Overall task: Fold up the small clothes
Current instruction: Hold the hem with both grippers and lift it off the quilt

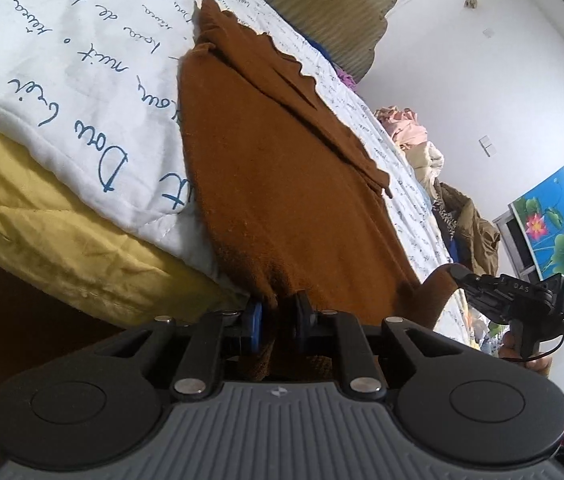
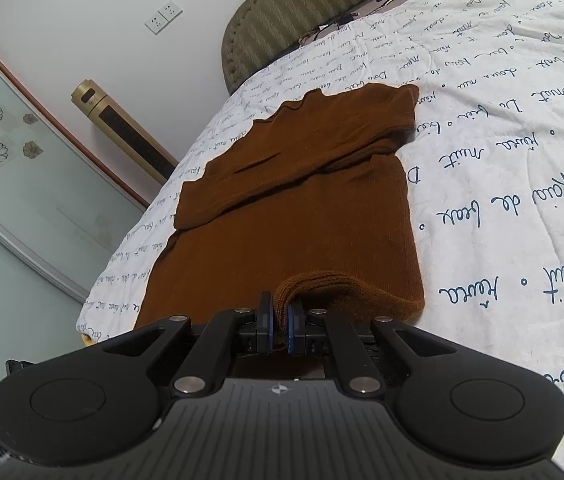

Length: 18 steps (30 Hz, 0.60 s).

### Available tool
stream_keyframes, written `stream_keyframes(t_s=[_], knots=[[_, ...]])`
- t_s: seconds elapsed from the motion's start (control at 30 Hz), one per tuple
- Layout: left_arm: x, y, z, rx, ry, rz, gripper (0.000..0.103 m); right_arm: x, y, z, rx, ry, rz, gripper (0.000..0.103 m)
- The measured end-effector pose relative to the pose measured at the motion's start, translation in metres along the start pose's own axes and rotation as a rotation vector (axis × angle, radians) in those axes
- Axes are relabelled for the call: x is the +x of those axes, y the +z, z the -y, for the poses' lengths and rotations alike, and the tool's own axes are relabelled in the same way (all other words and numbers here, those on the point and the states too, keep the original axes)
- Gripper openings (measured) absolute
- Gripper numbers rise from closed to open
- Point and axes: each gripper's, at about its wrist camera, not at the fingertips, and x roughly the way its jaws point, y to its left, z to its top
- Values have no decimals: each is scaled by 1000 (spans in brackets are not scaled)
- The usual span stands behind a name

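Observation:
A brown knit sweater [image 1: 282, 184] lies on the white quilt with blue script [image 1: 66, 80], its sleeves folded across the body. My left gripper [image 1: 278, 316] is shut on the sweater's near hem at the bed edge. My right gripper [image 2: 280, 320] is shut on the other corner of the near hem, which bunches up between its blue pads [image 2: 293, 322]. The sweater [image 2: 290, 208] spreads away from it toward the headboard. The right gripper also shows in the left wrist view [image 1: 458, 274], pinching the brown cloth.
A yellow sheet [image 1: 42, 216] hangs below the quilt edge. A pile of clothes [image 1: 414, 132] sits further along the bed. An olive padded headboard [image 2: 322, 4], a gold tower unit [image 2: 122, 128] and a glass door [image 2: 10, 184] stand beyond the bed.

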Motion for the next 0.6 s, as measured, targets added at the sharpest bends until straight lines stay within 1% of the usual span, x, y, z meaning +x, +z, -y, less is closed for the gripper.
stream_keyframes(t_s=[0.17,0.27,0.33,0.47,0.6], knots=[[-10,-1,7,20,-20,19,9,0,0,-1,0,4,4,11],[-15,5,9,-3,-75,35,9,-3,2,-1,1,10,24,11],[-17,13,11,-22,-108,47,9,-4,6,-2,4,15,42,11],[-15,32,12,-57,-138,80,9,-6,17,-5,9,25,77,11],[-6,52,12,-85,-141,104,9,-6,29,-5,21,27,111,11]])
